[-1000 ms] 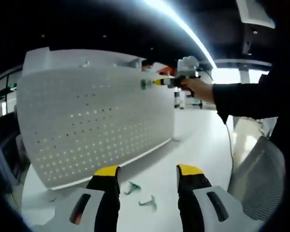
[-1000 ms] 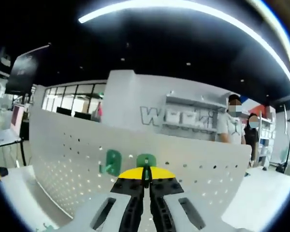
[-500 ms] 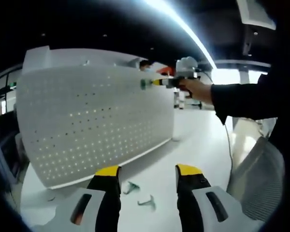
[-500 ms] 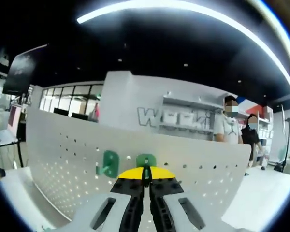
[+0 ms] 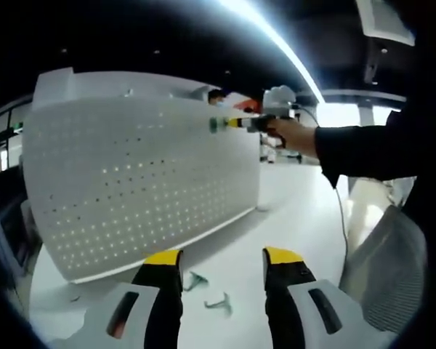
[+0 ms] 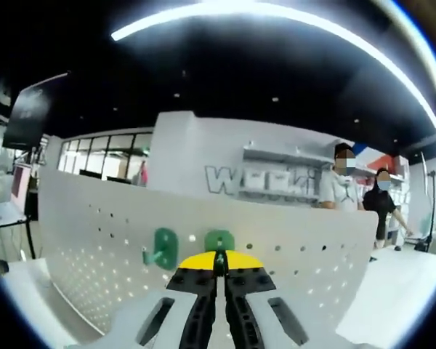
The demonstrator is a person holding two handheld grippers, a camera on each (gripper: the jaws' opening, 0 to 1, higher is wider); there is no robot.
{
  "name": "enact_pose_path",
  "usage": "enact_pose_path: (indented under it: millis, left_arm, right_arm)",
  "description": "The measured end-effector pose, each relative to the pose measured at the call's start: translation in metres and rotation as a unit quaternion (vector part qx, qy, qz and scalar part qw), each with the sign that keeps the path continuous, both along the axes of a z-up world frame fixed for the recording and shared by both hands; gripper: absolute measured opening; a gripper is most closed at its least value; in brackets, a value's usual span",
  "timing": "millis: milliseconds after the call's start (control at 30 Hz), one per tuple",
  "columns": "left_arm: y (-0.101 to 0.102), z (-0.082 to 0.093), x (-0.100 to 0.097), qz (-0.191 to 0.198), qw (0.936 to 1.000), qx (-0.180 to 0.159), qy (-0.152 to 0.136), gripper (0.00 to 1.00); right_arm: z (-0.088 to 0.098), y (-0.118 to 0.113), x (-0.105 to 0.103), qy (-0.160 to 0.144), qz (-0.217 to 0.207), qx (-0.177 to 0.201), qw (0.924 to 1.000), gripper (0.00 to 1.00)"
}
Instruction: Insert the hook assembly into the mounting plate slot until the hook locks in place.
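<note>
A white perforated mounting plate (image 5: 138, 182) stands upright on the table. In the right gripper view the same plate (image 6: 291, 251) is close ahead, with one green hook (image 6: 162, 247) fixed on it. My right gripper (image 6: 219, 267) is shut on a second green hook (image 6: 219, 241), whose head rests against the plate just right of the first. In the left gripper view the right gripper (image 5: 248, 123) shows near the plate's top right edge, held by a hand. My left gripper (image 5: 219, 260) is open above two loose green hooks (image 5: 219, 304) on the table.
White tabletop (image 5: 291, 218) stretches to the right of the plate. A grey mesh chair back (image 5: 385, 269) is at the right. A dark sleeve (image 5: 363, 149) crosses the upper right. Two people (image 6: 345, 193) stand behind the plate.
The right gripper view has shifted slightly; the held hook stays at the plate beside the fixed one. The left gripper is still.
</note>
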State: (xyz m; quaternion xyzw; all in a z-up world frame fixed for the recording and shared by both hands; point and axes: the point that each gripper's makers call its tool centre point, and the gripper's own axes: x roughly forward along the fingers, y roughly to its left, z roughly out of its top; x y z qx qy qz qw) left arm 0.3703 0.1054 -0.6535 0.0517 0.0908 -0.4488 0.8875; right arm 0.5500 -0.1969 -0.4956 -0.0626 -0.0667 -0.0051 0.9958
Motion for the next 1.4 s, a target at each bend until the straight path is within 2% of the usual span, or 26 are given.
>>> enact_pose_path:
  millis: [200, 333, 867, 1267, 1367, 1400]
  left_arm:
    - [0.0001, -0.0008, 0.0000, 0.000, 1.0000, 0.000, 0.002, 0.44]
    - [0.0006, -0.0018, 0.0000, 0.000, 1.0000, 0.000, 0.003, 0.44]
    - [0.0007, -0.0033, 0.0006, 0.002, 1.0000, 0.001, 0.007, 0.44]
    - [0.0015, -0.0035, 0.0014, 0.003, 1.0000, 0.001, 0.008, 0.43]
    - [0.0021, -0.0032, 0.0015, 0.004, 0.9999, 0.000, 0.009, 0.43]
    - [0.0021, -0.0031, 0.0016, 0.004, 0.9999, -0.001, 0.010, 0.43]
  right_arm:
    - [-0.0058, -0.0007, 0.0010, -0.014, 0.000, 0.013, 0.9998, 0.00]
    - [-0.0015, 0.0009, -0.0011, -0.040, 0.000, 0.027, 0.9988, 0.00]
    - [-0.0017, 0.0011, 0.0013, -0.056, -0.004, 0.015, 0.9983, 0.00]
    - [-0.0047, 0.0028, 0.0051, -0.048, -0.008, -0.020, 0.9986, 0.00]
    - [-0.0049, 0.0034, 0.0062, -0.038, -0.016, -0.076, 0.9962, 0.01]
    - [-0.0071, 0.0034, 0.0070, -0.030, -0.018, -0.084, 0.9958, 0.01]
